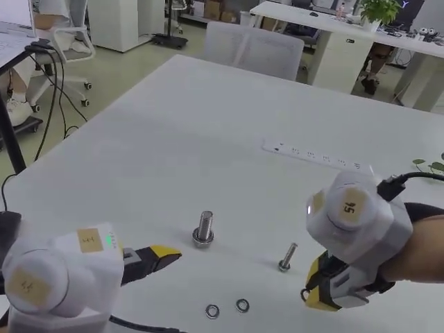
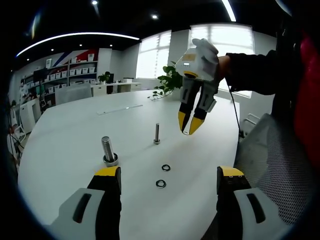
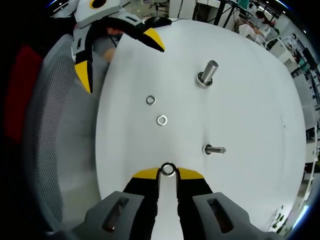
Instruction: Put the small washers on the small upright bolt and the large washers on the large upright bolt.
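The large upright bolt (image 1: 203, 229) stands on the white table (image 1: 208, 139), with the small upright bolt (image 1: 287, 257) to its right. Two small washers (image 1: 212, 311) (image 1: 242, 304) lie flat nearer to me. My right gripper (image 1: 309, 295) hovers right of the small bolt. In the right gripper view it (image 3: 168, 172) is shut on a small washer (image 3: 168, 169), above the table, with the small bolt (image 3: 214, 149) ahead to the right. My left gripper (image 2: 169, 175) is open and holds nothing, with the large bolt (image 2: 108, 150) and two loose washers (image 2: 166, 167) ahead.
A white power strip (image 1: 316, 156) lies across the far side of the table. A grey office chair (image 1: 253, 48) stands at the far edge. Cables (image 1: 52, 104) hang off a desk at the left. A mesh chair (image 2: 265, 150) sits close behind the table's near edge.
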